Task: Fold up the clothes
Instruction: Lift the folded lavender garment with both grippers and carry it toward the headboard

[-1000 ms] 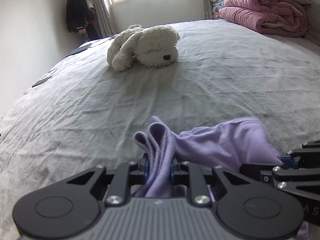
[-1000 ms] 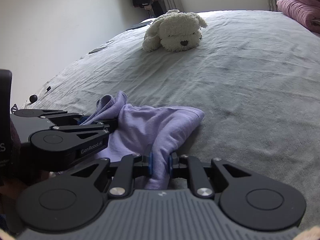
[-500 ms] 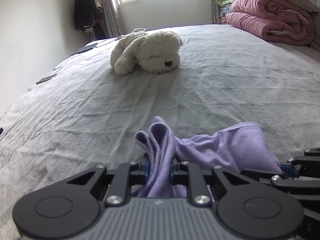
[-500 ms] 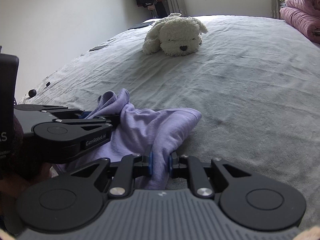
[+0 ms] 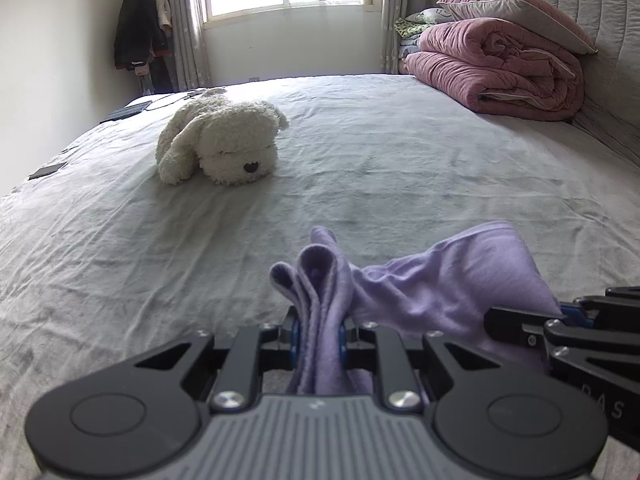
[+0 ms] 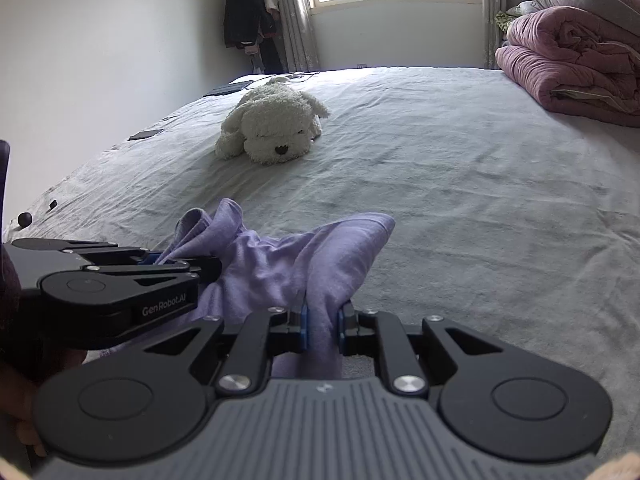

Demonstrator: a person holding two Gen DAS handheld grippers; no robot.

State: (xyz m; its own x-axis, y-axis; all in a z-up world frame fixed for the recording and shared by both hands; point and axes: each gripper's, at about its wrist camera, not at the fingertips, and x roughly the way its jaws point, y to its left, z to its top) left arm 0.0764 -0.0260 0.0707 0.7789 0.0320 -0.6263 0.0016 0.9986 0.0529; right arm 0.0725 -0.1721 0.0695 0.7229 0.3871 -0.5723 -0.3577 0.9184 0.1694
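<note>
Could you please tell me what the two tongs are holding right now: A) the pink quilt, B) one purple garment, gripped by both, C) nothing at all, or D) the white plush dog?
B: the left tongs and the right tongs are each shut on a bunch of the same purple garment, while the plush dog lies untouched farther up the bed.
</note>
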